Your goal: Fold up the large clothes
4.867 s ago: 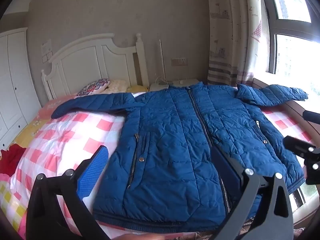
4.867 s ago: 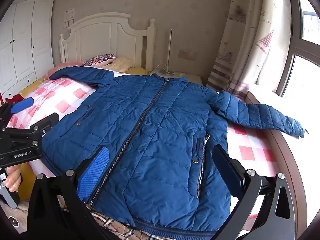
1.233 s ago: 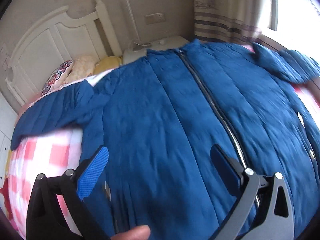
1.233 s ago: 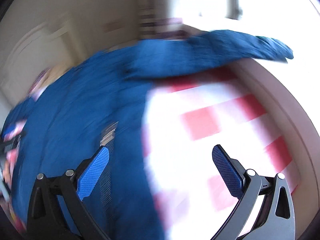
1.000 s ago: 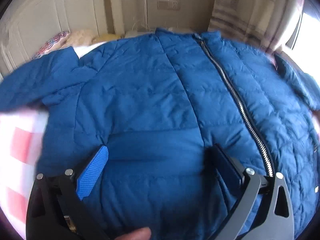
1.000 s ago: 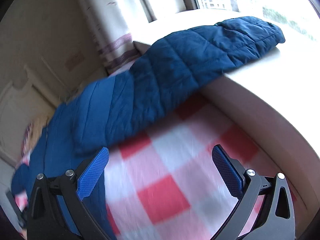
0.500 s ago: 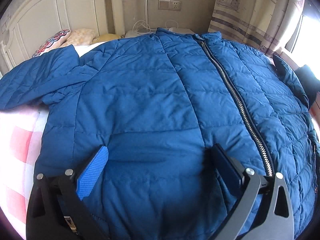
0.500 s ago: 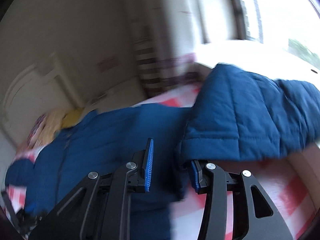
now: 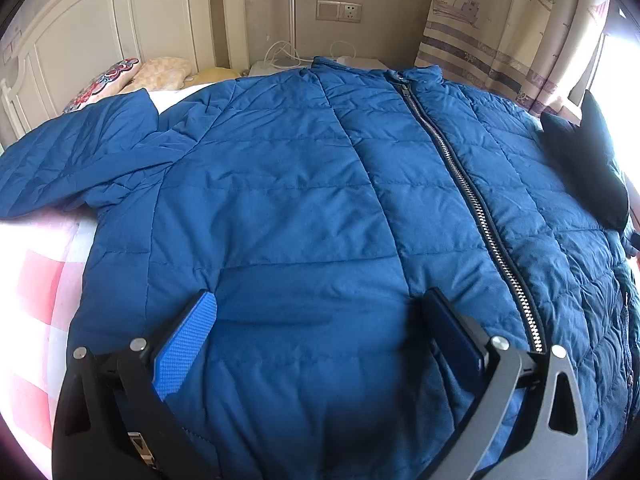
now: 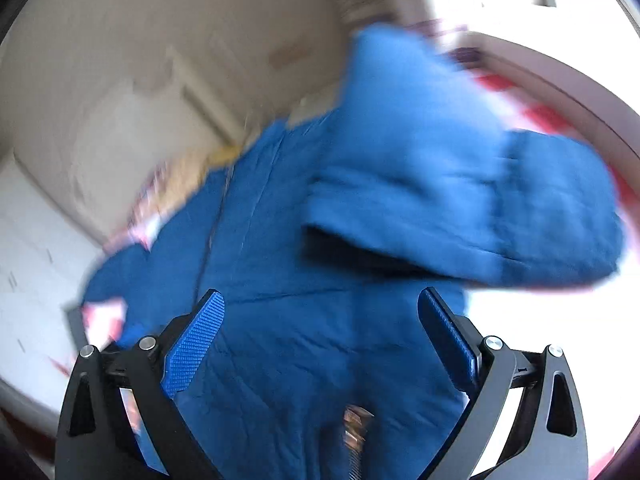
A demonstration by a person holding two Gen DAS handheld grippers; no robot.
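A blue quilted jacket (image 9: 304,208) lies front up on the bed, zipper (image 9: 472,216) closed. Its left sleeve (image 9: 76,160) stretches out to the left. My left gripper (image 9: 320,340) is open and empty, low over the jacket's left front. In the blurred right wrist view the jacket's right sleeve (image 10: 460,200) lies folded across the jacket body (image 10: 280,280). My right gripper (image 10: 320,340) is open and empty, just in front of the sleeve. The folded sleeve also shows dark at the right edge of the left wrist view (image 9: 588,160).
The bed has a pink and white checked sheet (image 9: 36,300). A white headboard (image 9: 120,32), pillows (image 9: 132,76), a bedside table with cables (image 9: 288,64) and a curtain (image 9: 508,28) stand behind. A window ledge (image 10: 560,80) runs along the right.
My right gripper was shut on the right sleeve's cuff half a second ago; now it is open and the sleeve lies across the jacket. My left gripper has barely moved.
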